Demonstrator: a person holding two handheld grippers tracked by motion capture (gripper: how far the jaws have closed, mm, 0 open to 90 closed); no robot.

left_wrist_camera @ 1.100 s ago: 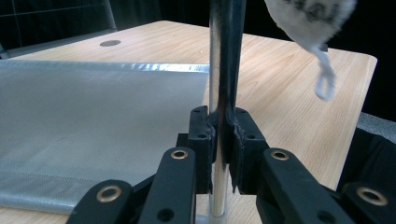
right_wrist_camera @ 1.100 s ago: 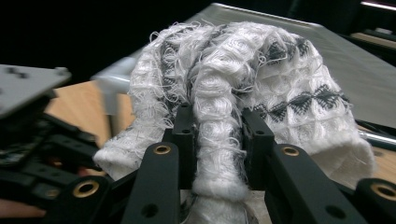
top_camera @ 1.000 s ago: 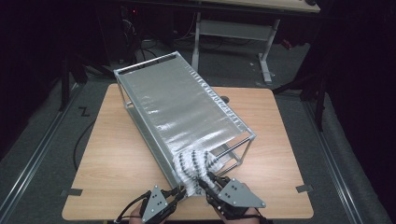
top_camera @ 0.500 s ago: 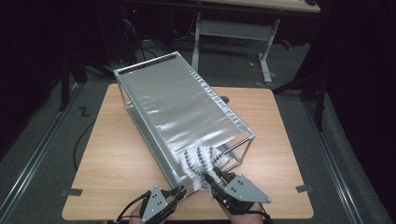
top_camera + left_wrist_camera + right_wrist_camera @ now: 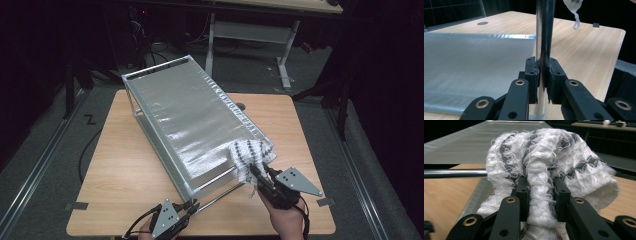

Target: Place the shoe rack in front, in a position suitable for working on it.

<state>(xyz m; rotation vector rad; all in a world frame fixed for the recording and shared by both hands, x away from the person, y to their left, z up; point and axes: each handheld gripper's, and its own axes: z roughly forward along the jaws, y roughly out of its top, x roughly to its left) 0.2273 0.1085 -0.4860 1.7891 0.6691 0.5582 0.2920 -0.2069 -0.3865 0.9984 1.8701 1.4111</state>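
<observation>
At about 7 o'clock on the wooden table (image 5: 125,175), nearest the person, the left gripper (image 5: 192,205) is clamped on a chrome rod (image 5: 543,30) of the metal rack (image 5: 190,115); in the left gripper view its black jaws pinch the rod from both sides, the rod standing upright between them. At about 5 o'clock the right gripper (image 5: 255,172), carried in the person's hand (image 5: 285,222), is clenched on a white cloth (image 5: 248,156) with a dark woven pattern; in the right gripper view a thick fold of the cloth (image 5: 549,170) is squeezed between the jaws and the rest bulges above them. The cloth lies on the rack's near corner at 4 o'clock, draped over the edge of its silvery top sheet. The rack runs slantwise from there toward 11 o'clock. Beyond the table, at 1 o'clock, stands a desk frame (image 5: 250,30).
</observation>
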